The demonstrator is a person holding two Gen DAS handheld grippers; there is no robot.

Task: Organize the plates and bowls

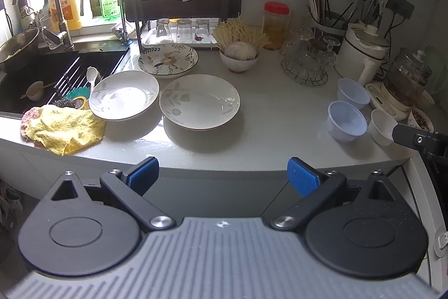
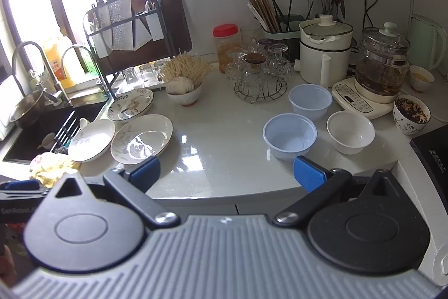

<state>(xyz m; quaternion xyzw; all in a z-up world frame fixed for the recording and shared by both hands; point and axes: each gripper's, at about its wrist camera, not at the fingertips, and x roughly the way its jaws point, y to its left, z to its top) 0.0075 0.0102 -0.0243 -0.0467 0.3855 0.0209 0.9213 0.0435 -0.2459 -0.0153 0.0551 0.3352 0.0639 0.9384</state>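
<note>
Hovering short of the pale grey counter [image 1: 266,131], the left hand-held gripper [image 1: 222,177] and right hand-held gripper [image 2: 226,173] both hold their blue-padded jaws wide apart and empty. Three shallow leaf-patterned ceramic plates [image 1: 199,101] lie empty at ten o'clock beside the dark sink [image 1: 42,74]. At two o'clock sit two empty pale blue plastic bowls [image 2: 289,136] and a small empty white bowl [image 2: 350,131], while a garlic-filled white bowl [image 2: 184,91] stands behind.

Yellow cloth [image 1: 67,129] beside sink [image 1: 36,80]; red-lidded jar [image 1: 275,25].
</note>
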